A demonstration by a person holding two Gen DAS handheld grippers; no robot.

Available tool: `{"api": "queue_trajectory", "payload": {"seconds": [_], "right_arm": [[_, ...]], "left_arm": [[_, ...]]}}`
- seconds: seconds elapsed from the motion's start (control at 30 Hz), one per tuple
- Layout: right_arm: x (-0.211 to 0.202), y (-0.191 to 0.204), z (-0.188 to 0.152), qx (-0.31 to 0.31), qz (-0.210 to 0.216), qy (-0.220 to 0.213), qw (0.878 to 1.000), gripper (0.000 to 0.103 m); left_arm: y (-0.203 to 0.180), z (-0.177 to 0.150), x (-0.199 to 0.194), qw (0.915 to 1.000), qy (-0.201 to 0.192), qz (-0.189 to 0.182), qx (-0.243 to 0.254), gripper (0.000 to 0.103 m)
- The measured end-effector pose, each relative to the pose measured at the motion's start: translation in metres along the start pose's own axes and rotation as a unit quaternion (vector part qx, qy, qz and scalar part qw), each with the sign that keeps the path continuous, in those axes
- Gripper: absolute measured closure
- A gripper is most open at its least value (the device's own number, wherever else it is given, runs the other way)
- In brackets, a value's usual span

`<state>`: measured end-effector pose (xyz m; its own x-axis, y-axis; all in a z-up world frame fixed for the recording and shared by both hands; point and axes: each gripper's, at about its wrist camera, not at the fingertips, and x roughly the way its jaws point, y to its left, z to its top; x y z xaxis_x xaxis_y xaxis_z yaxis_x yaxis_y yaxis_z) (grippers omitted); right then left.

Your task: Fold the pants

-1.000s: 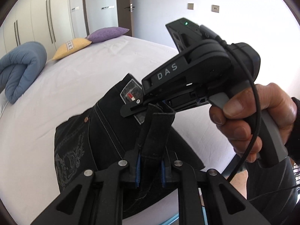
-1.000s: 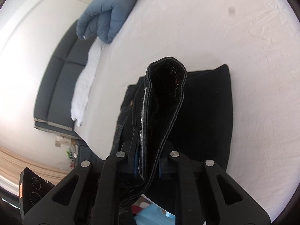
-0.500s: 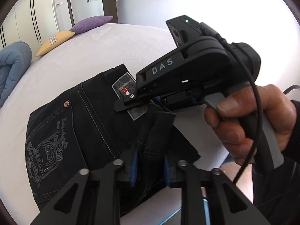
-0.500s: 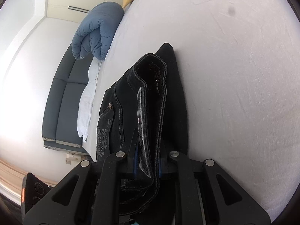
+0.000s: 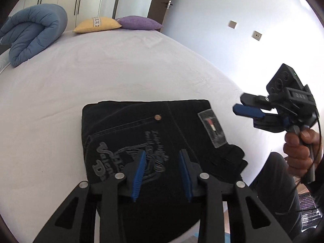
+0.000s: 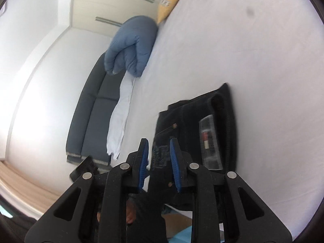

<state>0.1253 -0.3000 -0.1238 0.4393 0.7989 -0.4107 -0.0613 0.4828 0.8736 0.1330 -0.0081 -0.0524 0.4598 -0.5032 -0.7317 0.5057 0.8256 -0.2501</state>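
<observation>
The black pants [image 5: 154,137] lie folded into a compact rectangle at the near edge of the white bed [image 5: 121,70], back pocket embroidery and a grey label facing up. My left gripper [image 5: 163,172] is open and empty just above the fold's near part. My right gripper [image 5: 249,111] shows at the right of the left wrist view, open, held in a hand clear of the pants. In the right wrist view the right gripper [image 6: 158,160] is open and empty above the pants [image 6: 202,125].
A rolled blue duvet [image 5: 32,32], a yellow pillow [image 5: 97,24] and a purple pillow [image 5: 139,22] lie at the bed's far end. A dark sofa [image 6: 91,111] stands beside the bed. The bed edge runs just under the pants.
Both grippers have let go of the pants and opened. The pants now lie flat and folded on the bed. The right gripper has drawn away to the right.
</observation>
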Motion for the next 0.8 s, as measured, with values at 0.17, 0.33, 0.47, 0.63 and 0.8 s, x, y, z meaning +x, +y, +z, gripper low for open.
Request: {"api": "queue_trajectory", "payload": {"seconds": [0.17,0.33,0.47,0.63,0.8], "right_arm": [[0.062,-0.055,-0.026,0.051,-0.122,0.081,0.988,0.099],[0.051,-0.076,-0.041,0.037,-0.075,0.037,0.996,0.103],[0.051,-0.080,-0.044,0.028,-0.072,0.035,0.996,0.103],[0.048,-0.084,-0.048,0.020,-0.075,0.030,0.997,0.103],[0.049,-0.077,-0.051,0.019,-0.079,0.028,0.996,0.103]], "left_arm": [[0.028,-0.030,0.048,0.9972,0.062,0.012,-0.040,0.077],[0.033,-0.035,0.044,0.9958,0.053,0.011,-0.074,0.078],[0.021,-0.011,0.041,0.9961,0.054,0.062,-0.033,0.078],[0.021,0.020,0.051,0.9938,0.051,0.097,-0.016,0.069],[0.023,0.027,0.092,0.9877,0.092,0.126,0.007,0.069]]}}
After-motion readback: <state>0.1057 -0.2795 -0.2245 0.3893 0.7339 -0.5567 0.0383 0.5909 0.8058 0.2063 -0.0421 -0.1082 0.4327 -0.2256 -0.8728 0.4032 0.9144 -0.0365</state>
